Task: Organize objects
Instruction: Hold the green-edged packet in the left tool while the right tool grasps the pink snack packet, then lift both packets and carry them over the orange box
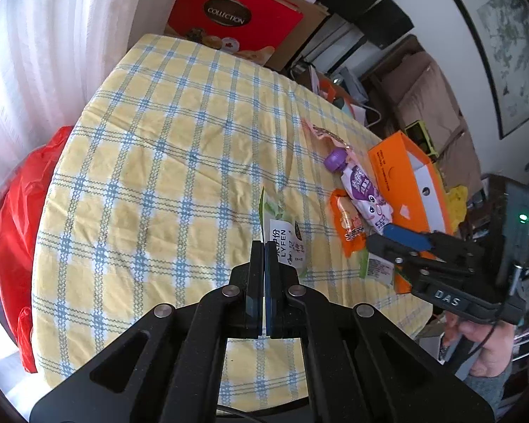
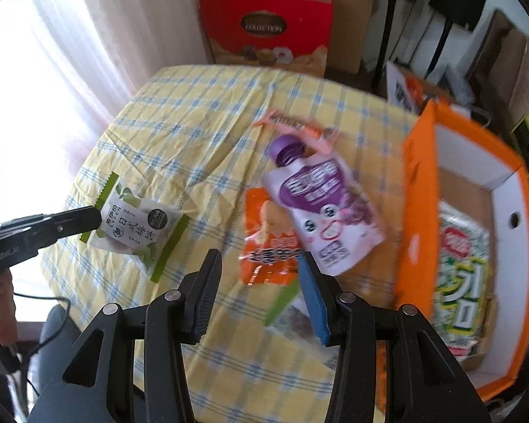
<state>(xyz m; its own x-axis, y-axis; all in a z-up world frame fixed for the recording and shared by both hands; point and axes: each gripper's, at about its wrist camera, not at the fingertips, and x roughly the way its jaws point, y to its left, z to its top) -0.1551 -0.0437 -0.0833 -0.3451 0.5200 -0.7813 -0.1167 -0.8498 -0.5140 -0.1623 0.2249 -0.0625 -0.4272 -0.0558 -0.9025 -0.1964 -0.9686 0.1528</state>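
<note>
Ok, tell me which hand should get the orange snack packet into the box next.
The right. Its tongs stand open, empty, hanging just over the orange snack packet, with the orange box close on that side. The left tongs are shut, over by the green-and-white packet, farther from both.

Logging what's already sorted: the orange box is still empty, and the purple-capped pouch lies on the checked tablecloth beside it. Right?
Not quite. The orange box is not empty: the right wrist view shows a green and white snack pack lying inside. The purple-capped pouch does lie on the checked tablecloth beside it.
</note>
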